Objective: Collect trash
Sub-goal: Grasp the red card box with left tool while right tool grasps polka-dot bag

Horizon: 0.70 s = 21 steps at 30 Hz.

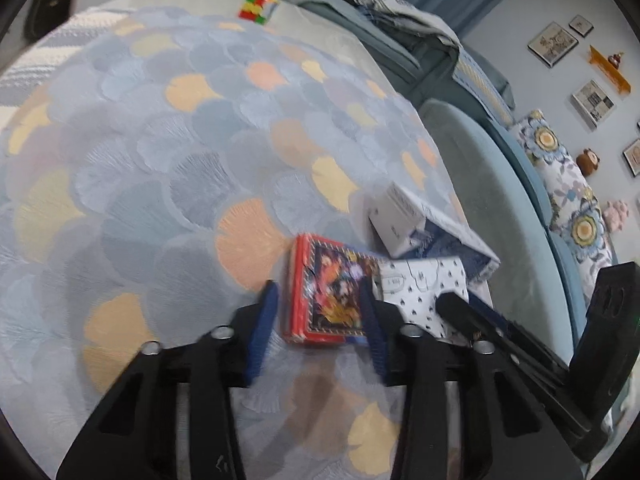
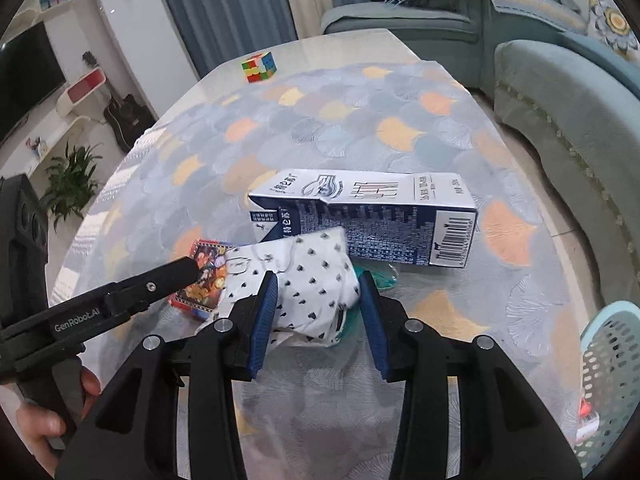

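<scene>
On the arm of my left gripper, reaching toward the blue-and-white milk carton, I read "GenRobot.AI" in white letters. The milk carton carries large Chinese characters on its top and side faces, too warped for me to make out, and a barcode on its end face with a row of digits beneath that I cannot read reliably.
</scene>
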Available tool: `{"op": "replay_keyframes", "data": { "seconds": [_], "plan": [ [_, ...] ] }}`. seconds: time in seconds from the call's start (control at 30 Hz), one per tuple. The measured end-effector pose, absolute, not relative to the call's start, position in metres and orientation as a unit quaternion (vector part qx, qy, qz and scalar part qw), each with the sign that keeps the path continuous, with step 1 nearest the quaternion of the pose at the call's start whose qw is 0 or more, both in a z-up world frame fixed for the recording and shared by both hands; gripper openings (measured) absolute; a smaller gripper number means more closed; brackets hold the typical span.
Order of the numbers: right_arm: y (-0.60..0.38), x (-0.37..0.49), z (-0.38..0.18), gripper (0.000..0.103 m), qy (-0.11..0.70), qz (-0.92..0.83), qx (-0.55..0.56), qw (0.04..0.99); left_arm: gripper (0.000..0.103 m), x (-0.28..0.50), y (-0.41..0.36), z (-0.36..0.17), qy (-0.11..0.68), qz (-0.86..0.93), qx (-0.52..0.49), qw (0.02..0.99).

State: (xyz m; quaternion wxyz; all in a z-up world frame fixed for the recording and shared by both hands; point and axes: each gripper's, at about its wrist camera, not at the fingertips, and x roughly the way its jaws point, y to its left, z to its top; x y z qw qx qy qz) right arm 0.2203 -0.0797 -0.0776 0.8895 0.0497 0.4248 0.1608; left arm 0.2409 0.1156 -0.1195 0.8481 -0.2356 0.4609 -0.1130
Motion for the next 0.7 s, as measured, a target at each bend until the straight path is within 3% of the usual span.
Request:
{"op": "replay_keyframes", "data": {
  "seconds": [0.17,0.4,0.53,0.6,0.63,0.67,0.7],
  "plan": [
    [-0.079,0.198,-0.074,0.009,0.415,0.187,0.042,0.889,0.019,0.23,0.118,-0.115,0.481,-0.146,-0.238,0.831],
    [-0.092,0.162,-0.074,0.008,0.42,0.193,0.042,0.885,0.018,0.201,0.102,-0.114,0.543,-0.227,-0.164,0.792],
    [-0.119,0.144,-0.071,0.008,0.416,0.169,0.049,0.892,0.037,0.185,0.097,-0.105,0.523,-0.25,-0.11,0.807],
    [-0.132,0.139,-0.07,0.008,0.418,0.155,0.048,0.894,0.038,0.192,0.095,-0.102,0.503,-0.205,-0.084,0.836],
    [-0.137,0.137,-0.07,0.008,0.419,0.147,0.045,0.895,0.044,0.196,0.093,-0.101,0.491,-0.188,-0.077,0.847],
    [-0.143,0.135,-0.07,0.008,0.421,0.139,0.04,0.896,0.06,0.202,0.091,-0.099,0.47,-0.173,-0.072,0.862],
    [-0.147,0.134,-0.071,0.008,0.423,0.133,0.038,0.896,0.067,0.206,0.089,-0.098,0.451,-0.165,-0.067,0.874]
  ]
}}
